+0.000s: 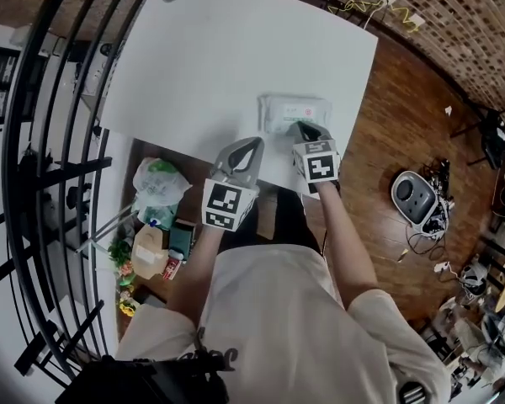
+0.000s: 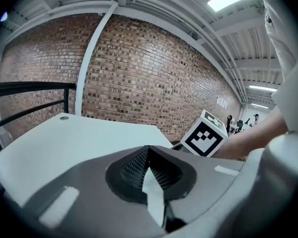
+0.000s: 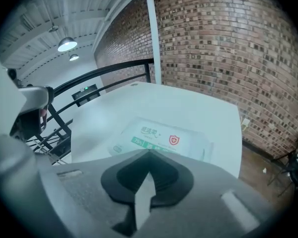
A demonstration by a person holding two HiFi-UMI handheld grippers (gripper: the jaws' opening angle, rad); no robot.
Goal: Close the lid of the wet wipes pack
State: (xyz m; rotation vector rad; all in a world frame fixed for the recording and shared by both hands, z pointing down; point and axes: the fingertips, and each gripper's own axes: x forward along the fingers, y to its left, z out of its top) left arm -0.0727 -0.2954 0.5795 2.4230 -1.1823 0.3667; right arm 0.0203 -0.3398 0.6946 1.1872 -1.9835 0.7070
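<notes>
At the bottom of the head view the person's torso fills the frame, and both forearms reach up toward the near edge of the white table (image 1: 236, 49). There are two tongs. The left gripper (image 1: 251, 146) hangs over the table's near edge at frame centre, tilted up and to the right, with its jaws pressed together on nothing. The right gripper (image 1: 302, 128) sits just right of it and slightly farther in, its jaws likewise closed and empty. Its tip is at the near edge of the single wet wipes pack (image 1: 293, 110), though contact cannot be judged. The pack lies flat, label up, just above frame centre. The right gripper's body cuts off its near edge, and its lid is hard to make out.
</notes>
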